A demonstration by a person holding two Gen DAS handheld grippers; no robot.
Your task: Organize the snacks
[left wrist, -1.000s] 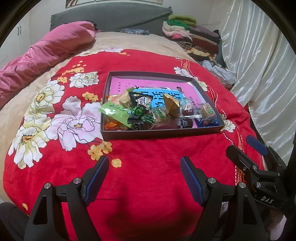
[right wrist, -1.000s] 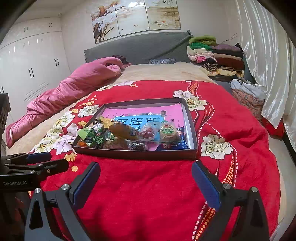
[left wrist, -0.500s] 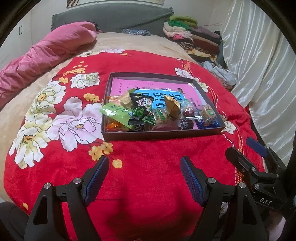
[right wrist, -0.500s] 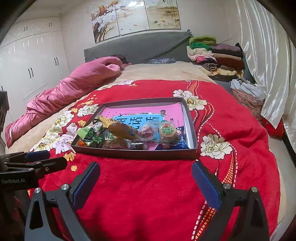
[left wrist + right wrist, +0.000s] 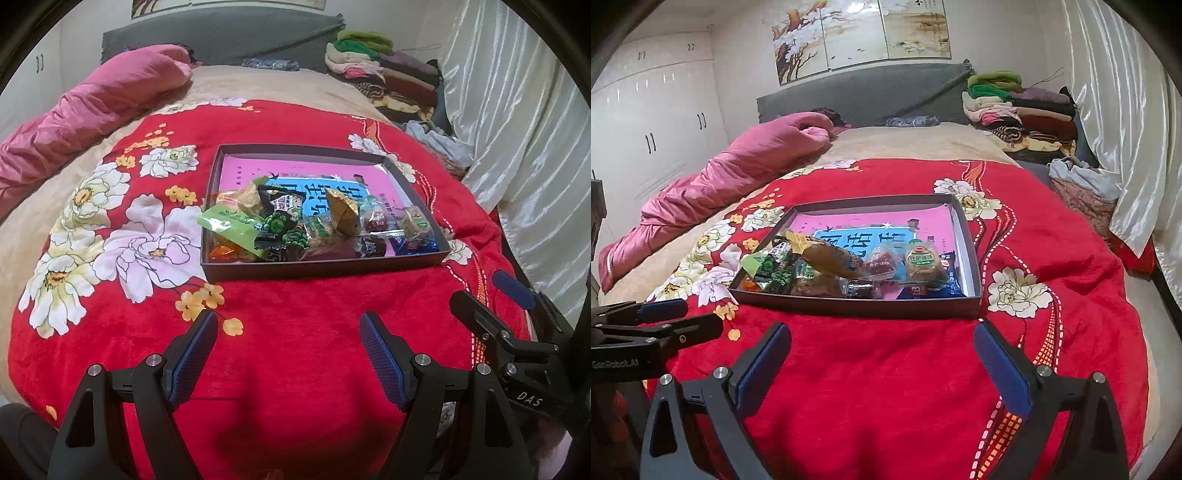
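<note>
Nothing has shifted much since a second ago — only the left view has tilted slightly. Left wrist: left tool hangs spread and empty over the red floral blanket; snack packets crowd the near side of the dark tray. Right wrist: right tool likewise apart — tray just ahead, on the bed.
</note>
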